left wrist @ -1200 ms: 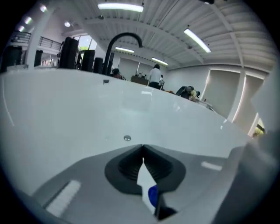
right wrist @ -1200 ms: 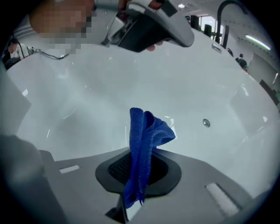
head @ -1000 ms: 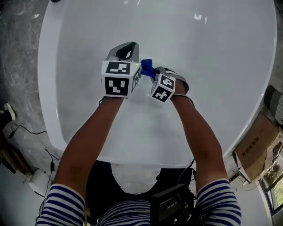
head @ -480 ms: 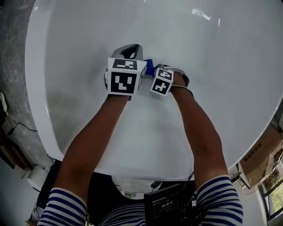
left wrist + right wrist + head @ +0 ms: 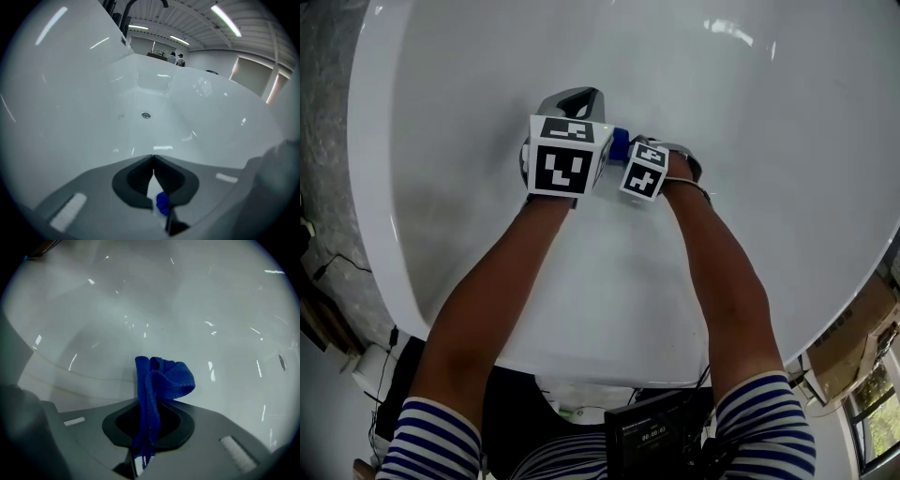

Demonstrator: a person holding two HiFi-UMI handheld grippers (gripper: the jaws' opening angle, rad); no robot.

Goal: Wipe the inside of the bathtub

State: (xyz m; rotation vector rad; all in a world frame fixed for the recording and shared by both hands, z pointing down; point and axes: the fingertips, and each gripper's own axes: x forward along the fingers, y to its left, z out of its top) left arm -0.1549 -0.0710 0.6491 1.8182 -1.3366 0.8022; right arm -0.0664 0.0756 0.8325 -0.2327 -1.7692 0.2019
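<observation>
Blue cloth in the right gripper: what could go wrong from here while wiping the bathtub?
1. The right gripper pinches only a narrow fold of the blue cloth; the loose bunch may slip out when rubbed on the bathtub.
2. In the head view, the shut left gripper sits right beside it; the two may knock together.
</observation>
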